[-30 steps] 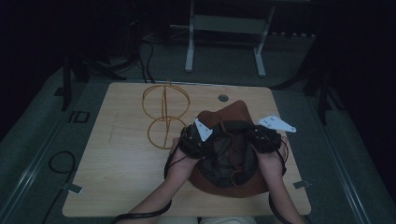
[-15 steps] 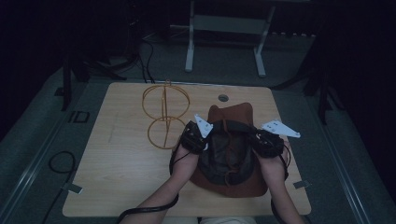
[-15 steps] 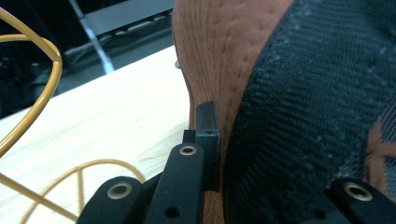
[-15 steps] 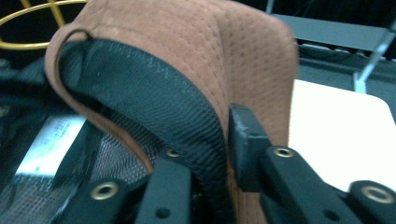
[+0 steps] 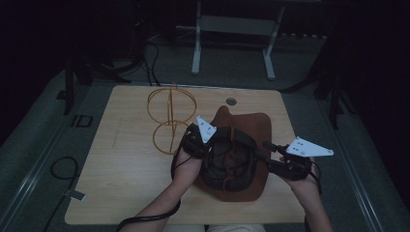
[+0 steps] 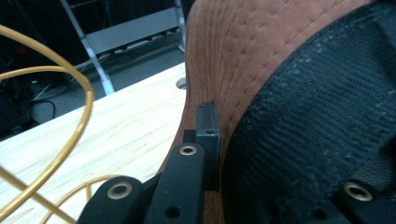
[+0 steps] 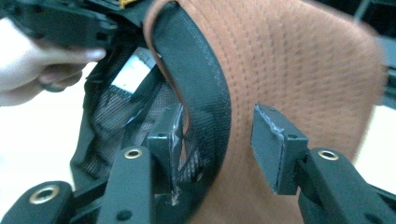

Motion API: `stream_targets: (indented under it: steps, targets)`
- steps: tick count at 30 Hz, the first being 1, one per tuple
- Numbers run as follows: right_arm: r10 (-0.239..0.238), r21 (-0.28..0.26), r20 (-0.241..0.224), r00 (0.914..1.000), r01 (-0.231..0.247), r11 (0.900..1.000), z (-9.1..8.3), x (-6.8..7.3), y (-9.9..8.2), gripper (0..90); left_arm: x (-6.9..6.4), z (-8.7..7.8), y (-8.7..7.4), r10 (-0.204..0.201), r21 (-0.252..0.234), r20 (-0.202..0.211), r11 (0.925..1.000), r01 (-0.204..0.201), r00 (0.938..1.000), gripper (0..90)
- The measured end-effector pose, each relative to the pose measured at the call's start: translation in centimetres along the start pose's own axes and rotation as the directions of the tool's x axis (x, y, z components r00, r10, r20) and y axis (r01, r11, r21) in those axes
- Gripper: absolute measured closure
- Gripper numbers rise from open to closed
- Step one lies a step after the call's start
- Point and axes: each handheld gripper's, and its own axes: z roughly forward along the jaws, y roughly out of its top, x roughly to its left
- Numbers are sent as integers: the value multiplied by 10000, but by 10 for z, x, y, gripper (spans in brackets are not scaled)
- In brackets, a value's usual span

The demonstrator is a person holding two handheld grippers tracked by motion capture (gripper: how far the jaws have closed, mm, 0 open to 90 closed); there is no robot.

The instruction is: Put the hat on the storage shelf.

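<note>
Your left forearm (image 5: 159, 205) comes up from the bottom edge, angled right, and your left hand (image 5: 187, 162) holds the left gripper (image 5: 203, 140) with its grey plate tilted up. Its jaws are pinched closed on the hat (image 6: 243, 60) edge. Your right hand (image 5: 304, 181) sits lower, at the right, holding the right gripper (image 7: 219, 140) pointed left. Its jaws stand apart, straddling the hat's band without pressing it.

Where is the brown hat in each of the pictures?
High view: the brown hat lies upside down right of centre on the table, between both grippers.
Left gripper view: it covers the right half.
Right gripper view: it spreads over the centre and right.
Shared landmark: its black inner band.
</note>
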Motion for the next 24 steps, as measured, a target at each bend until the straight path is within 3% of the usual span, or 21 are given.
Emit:
stream_targets:
  steps: [2, 3, 4, 5, 6, 8, 9, 11, 12, 13, 14, 16, 19, 20, 22, 23, 24]
  targets:
    - [-22, 38, 7, 10000, 22, 10000, -3, -4, -2, 510, 1, -1, 0, 25, -3, 27, 10000, -25, 10000, 874]
    - [282, 107, 305, 9991, -285, 9995, -9, -15, -7, 540, 1, -4, 0, 54, -58, 79, 10000, -54, 10000, 874]
    - [282, 107, 305, 9991, -285, 9995, -9, -15, -7, 540, 1, -4, 0, 54, -58, 79, 10000, -54, 10000, 874]
    - [637, 258, 620, 9960, -654, 9975, -16, -26, -11, 597, 0, -10, 0, 314, -207, 100, 9993, -312, 9995, 874]
    - [706, 326, 915, 9933, -739, 9967, -20, -32, -13, 601, 0, -10, 0, 314, -207, 100, 9993, -312, 9995, 874]
    - [880, 437, 1256, 9882, -941, 9946, -25, -41, -16, 574, 2, -18, -1, 437, -542, 544, 9977, -408, 9976, 873]
    - [971, 556, 1505, 9838, -1065, 9928, -27, -46, -18, 571, 2, -18, -1, 437, -542, 544, 9977, -408, 9976, 873]
    - [1009, 625, 1572, 9824, -1119, 9918, -28, -49, -19, 571, 3, -22, -2, 546, -730, 611, 9961, -501, 9966, 874]
    - [1105, 606, 1767, 9780, -1229, 9906, -30, -56, -21, 571, 5, -27, -4, 740, -1063, 943, 9923, -639, 9928, 873]
    - [1217, 513, 1792, 9763, -1328, 9898, -30, -60, -22, 556, 6, -29, -5, 829, -1186, 1016, 9904, -706, 9914, 873]
    - [1273, 462, 1805, 9753, -1377, 9894, -30, -62, -22, 523, 9, -32, -7, 1008, -1574, 1520, 9846, -767, 9832, 873]
    - [1252, 457, 1728, 9770, -1349, 9898, -31, -64, -23, 519, 10, -35, -8, 1155, -1676, 1557, 9818, -890, 9810, 873]
    - [1175, 453, 1350, 9839, -1246, 9912, -27, -63, -21, 509, 17, -46, -12, 1618, -2042, 2353, 9723, -1140, 9584, 872]
    - [1078, 474, 1255, 9862, -1145, 9923, -25, -61, -20, 510, 17, -46, -12, 1618, -2042, 2353, 9723, -1140, 9584, 872]
    - [943, 495, 1069, 9898, -1001, 9937, -21, -57, -17, 510, 22, -55, -13, 1700, -2322, 3008, 9674, -1008, 9384, 872]
    - [943, 495, 1069, 9898, -1001, 9937, -21, -57, -17, 510, 22, -55, -13, 1700, -2322, 3008, 9674, -1008, 9384, 872]
    - [903, 408, 793, 9928, -937, 9948, -19, -54, -15, 516, 26, -61, -14, 1957, -2799, 3392, 9548, -999, 9201, 871]
